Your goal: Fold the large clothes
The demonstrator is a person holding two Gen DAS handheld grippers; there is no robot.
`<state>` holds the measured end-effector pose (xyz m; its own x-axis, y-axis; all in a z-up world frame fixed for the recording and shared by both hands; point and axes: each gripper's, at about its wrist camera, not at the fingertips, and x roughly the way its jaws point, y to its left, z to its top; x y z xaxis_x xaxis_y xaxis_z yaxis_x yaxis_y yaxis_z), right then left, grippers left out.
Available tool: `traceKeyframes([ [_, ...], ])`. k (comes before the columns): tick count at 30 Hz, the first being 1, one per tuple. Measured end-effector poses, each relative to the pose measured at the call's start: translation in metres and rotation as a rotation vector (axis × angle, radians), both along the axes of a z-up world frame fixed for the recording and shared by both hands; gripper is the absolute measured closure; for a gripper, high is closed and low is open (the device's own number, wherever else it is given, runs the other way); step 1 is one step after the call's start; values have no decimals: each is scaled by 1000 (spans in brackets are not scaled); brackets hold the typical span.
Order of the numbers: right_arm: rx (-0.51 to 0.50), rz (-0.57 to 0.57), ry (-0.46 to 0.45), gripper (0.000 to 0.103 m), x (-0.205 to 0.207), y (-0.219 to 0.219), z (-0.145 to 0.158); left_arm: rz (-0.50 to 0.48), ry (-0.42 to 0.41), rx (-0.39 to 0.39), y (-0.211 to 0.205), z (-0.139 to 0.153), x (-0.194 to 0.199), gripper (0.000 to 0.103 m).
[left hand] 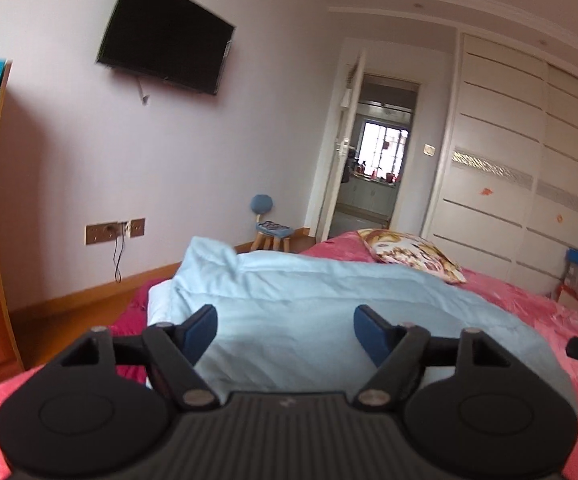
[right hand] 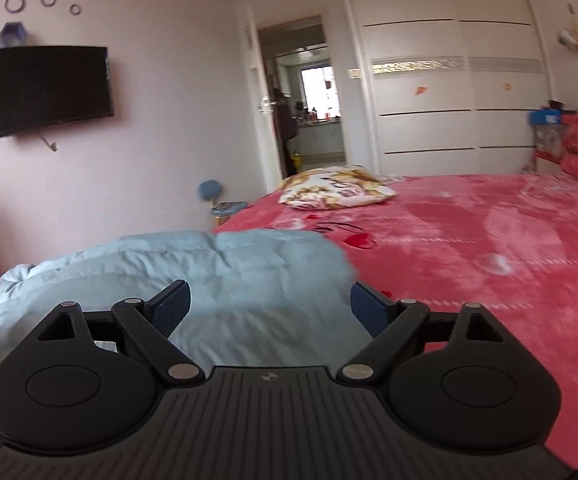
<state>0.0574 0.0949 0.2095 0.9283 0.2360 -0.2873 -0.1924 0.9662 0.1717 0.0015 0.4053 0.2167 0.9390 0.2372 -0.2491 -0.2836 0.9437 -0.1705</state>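
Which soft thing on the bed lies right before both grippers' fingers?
The light blue garment, plain and puffy, spread just ahead of both grippers. The floral pillow lies farther back near the door.

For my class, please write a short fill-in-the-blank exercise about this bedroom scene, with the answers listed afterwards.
1. The light blue garment lies on a bed covered by a ____ bedspread.
2. Both the left claw and the right claw are ____, holding nothing.
3. The floral pillow rests on the ____.
4. The television is mounted on the ____.

Answers: pink; open; bed; wall
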Motion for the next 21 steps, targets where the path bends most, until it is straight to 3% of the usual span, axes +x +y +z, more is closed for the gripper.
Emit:
traceKeyframes([
  [3,-46,-29,46,0,-32,-12,-8,-34,22,53,-26,2,-15,22],
  [7,-50,-44,97,0,-70,-24,-24,-101,56,60,-55,-1,-41,19],
  [14,-11,-63,113,0,-143,-52,-16,-114,122,101,-99,-10,-102,7],
  [21,17,-71,140,0,-176,-63,-11,-125,178,168,-130,-5,-149,1],
])
